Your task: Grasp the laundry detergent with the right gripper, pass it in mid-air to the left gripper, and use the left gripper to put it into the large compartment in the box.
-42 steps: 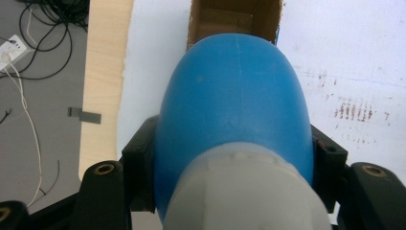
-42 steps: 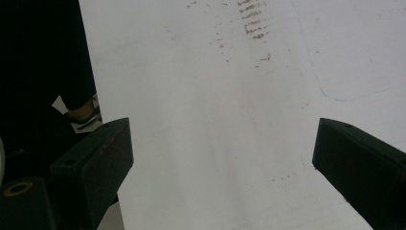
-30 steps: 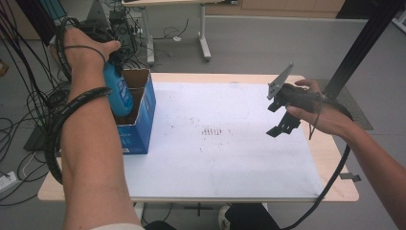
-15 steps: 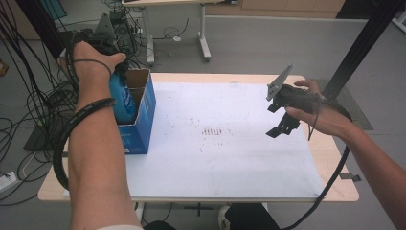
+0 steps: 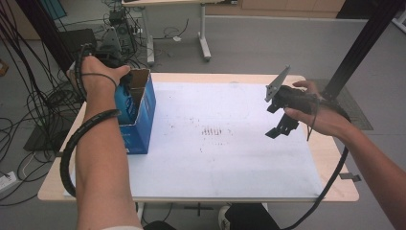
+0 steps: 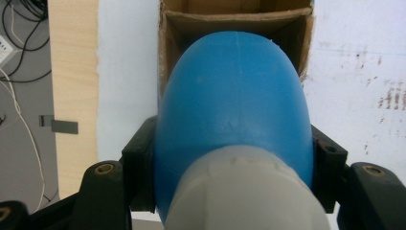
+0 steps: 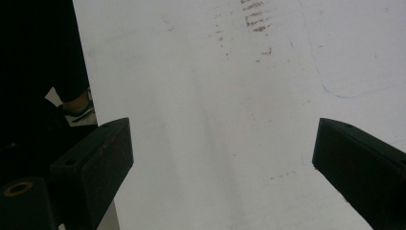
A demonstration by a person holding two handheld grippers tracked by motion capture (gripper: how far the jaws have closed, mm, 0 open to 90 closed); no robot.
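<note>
A blue plastic bottle (image 5: 125, 104) with a grey cap end (image 6: 244, 191) hangs partway inside an open blue cardboard box (image 5: 143, 120) at the table's left. My left gripper (image 5: 125, 88) is shut on it, largely hidden under the hand. In the left gripper view the black pads (image 6: 140, 165) press the bottle (image 6: 234, 105) from both sides, just over the box's brown mouth (image 6: 172, 43). Over the table's right side my right gripper (image 5: 276, 120) hovers open, and the right gripper view has nothing between its jaws (image 7: 222, 163).
A white sheet (image 5: 230, 163) with faint brown smudges at its middle covers most of the wooden table (image 5: 340, 191). Cables lie on the floor at the left. Another table's legs stand behind. A black post rises at the right.
The left hand has come down with the blue bottle, sinking it further into the box. The right hand and its gripper have not moved.
</note>
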